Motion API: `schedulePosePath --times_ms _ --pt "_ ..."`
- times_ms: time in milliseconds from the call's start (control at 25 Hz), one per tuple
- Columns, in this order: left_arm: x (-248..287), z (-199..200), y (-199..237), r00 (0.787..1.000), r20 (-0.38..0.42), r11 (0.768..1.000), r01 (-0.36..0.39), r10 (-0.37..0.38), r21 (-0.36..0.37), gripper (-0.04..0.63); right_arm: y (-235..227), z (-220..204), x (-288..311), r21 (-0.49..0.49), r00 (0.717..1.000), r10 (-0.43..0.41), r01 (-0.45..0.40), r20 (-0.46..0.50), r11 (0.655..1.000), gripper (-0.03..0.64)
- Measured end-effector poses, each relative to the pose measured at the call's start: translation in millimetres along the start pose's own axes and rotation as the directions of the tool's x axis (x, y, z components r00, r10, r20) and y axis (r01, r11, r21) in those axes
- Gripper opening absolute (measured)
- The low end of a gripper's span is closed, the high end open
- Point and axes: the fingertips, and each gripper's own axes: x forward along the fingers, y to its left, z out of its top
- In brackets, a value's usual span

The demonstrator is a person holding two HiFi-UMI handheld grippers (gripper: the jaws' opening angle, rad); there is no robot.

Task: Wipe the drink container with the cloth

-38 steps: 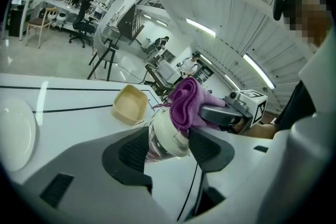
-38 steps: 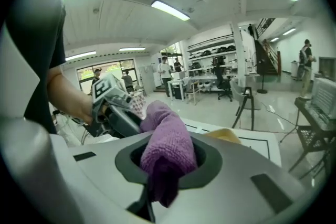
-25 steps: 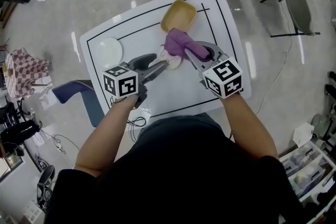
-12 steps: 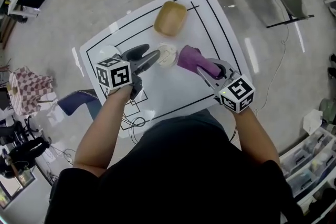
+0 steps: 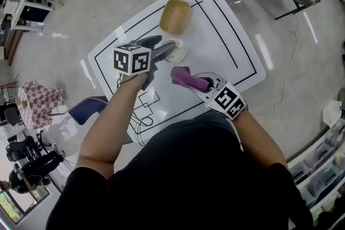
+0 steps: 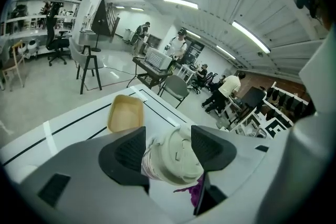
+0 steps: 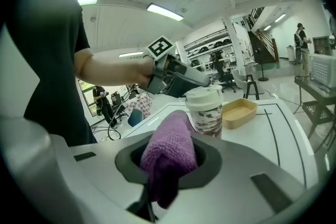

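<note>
Drink container (image 5: 176,51) – a pale paper cup with a lid and a patterned sleeve – stands upright on the white table (image 5: 226,35), inside the black line drawn round the tabletop. In the head view it sits a little toward 11 o'clock from the table's middle. The shallow yellow tray (image 5: 176,15) lies apart from it at 12 o'clock, empty as far as the views show.

The left gripper (image 5: 168,51) reaches in from 8 o'clock and has the cup (image 6: 176,157) between its jaws. The jaws are opening, and the dark ribbed pads (image 6: 128,152) stand just beside the cup's sides, one on each side. In the left gripper view the tray (image 6: 126,113) lies beyond the cup at 11 o'clock.

The right gripper (image 5: 200,85) is at 5 o'clock from the cup and clear of it. Its jaws are closed on the purple cloth (image 5: 185,77). In the right gripper view the cloth (image 7: 168,157) bulges up out of the jaws in a folded wad and also hangs down below them. That view shows the cup (image 7: 206,110) past the cloth, untouched by it – the tray (image 7: 239,112) is just beyond at 2 o'clock.
</note>
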Motion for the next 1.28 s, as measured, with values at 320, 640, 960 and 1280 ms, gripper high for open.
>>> schedulePosePath --times_ms 320,640,960,1280 --pt "6 -16 12 0.999 -0.038 0.998 0.000 -0.002 -0.058 0.354 -38 21 37 0.078 0.984 -0.178 0.177 0.003 0.981 0.087" --pt "6 -13 13 0.999 -0.038 1.000 -0.020 0.020 -0.004 0.379 -52 10 50 0.133 0.971 -0.237 0.238 -0.022 0.962 0.087" --pt "9 -12 12 1.000 -0.009 0.999 -0.019 0.019 -0.026 0.377 -79 -43 84 0.195 0.960 -0.214 0.248 -0.180 0.949 0.089" --pt "11 -12 17 1.000 0.012 0.999 -0.016 0.016 -0.050 0.377 -97 -81 113 0.194 0.932 -0.193 0.260 -0.307 0.946 0.091"
